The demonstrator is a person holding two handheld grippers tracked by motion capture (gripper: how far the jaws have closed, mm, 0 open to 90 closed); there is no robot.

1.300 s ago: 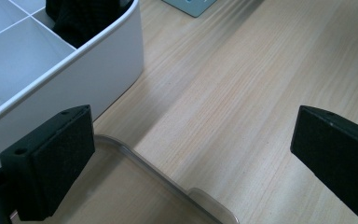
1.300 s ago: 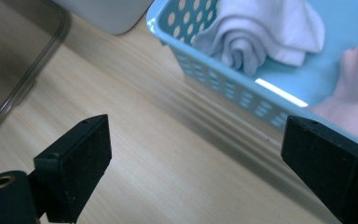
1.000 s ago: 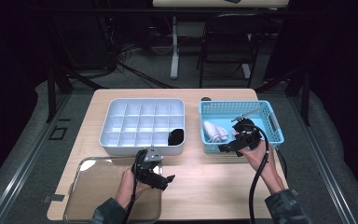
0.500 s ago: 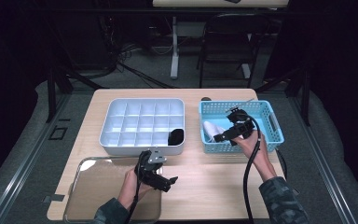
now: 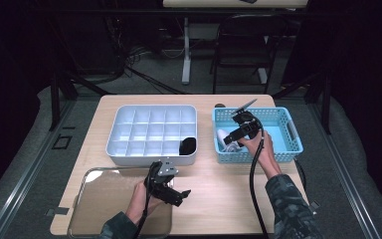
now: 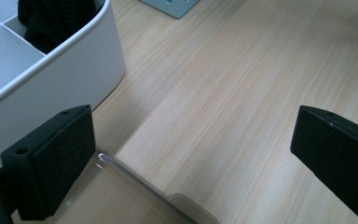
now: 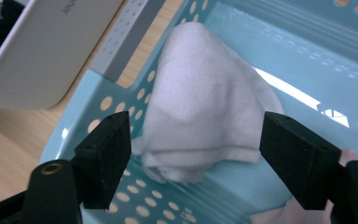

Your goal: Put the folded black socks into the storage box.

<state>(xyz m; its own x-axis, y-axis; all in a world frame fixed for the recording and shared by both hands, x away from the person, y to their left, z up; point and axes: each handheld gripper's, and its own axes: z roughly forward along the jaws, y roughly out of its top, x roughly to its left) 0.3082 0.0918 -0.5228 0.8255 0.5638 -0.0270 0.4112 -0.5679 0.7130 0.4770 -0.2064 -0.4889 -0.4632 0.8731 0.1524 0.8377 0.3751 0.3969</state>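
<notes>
right tool [image 7: 193, 161]: jaws just closing round white folded cloth [image 7: 205, 112] in blue basket [image 7: 307, 60], not pressing | cloth: soft, light; pinch bunched middle | left tool [image 6: 191, 158]: wide, empty

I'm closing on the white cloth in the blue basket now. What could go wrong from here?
1. The white cloth lies in a corner of the blue basket, so one jaw of the right hand-held gripper, which has just been closing, may catch the perforated wall.
2. The jaws straddle the cloth but don't press it yet; they might pinch only a loose fold, and it could slip free on lifting.
</notes>
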